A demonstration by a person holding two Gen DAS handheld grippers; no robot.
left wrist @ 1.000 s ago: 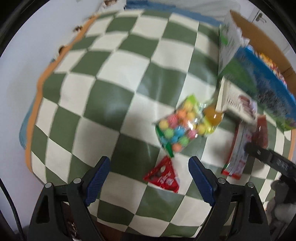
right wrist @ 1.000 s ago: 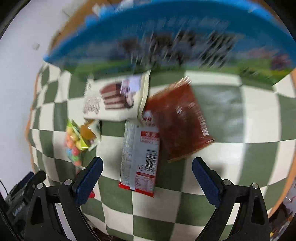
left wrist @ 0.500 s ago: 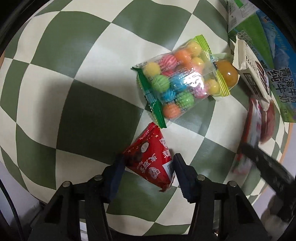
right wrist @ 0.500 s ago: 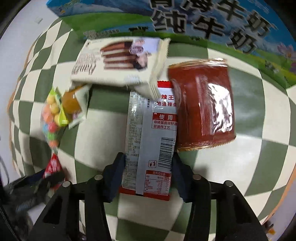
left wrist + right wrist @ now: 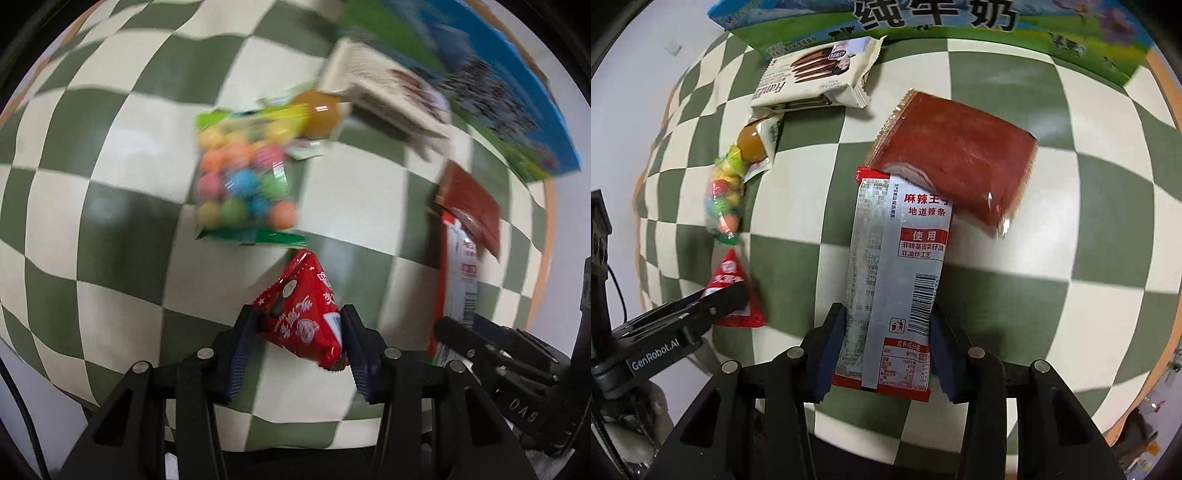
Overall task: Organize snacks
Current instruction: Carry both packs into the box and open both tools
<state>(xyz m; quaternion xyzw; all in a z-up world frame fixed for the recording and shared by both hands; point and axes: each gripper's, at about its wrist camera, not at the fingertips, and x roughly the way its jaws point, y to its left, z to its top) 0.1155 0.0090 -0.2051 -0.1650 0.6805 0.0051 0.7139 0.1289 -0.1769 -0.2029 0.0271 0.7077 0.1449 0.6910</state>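
Jaws of both grippers are clamped on snacks: the left gripper (image 5: 299,336) pinches a red triangular packet (image 5: 304,314), the right gripper (image 5: 886,336) a long silver spicy-strip pack (image 5: 897,273) whose far end lies under a dark red pouch (image 5: 955,162). Both seem mid-pickup from the checkered tabletop (image 5: 1108,206). Beyond that pouch stands a milk carton box (image 5: 934,18); its contents are hidden. Next, each likely lifts clear without dragging neighbours.
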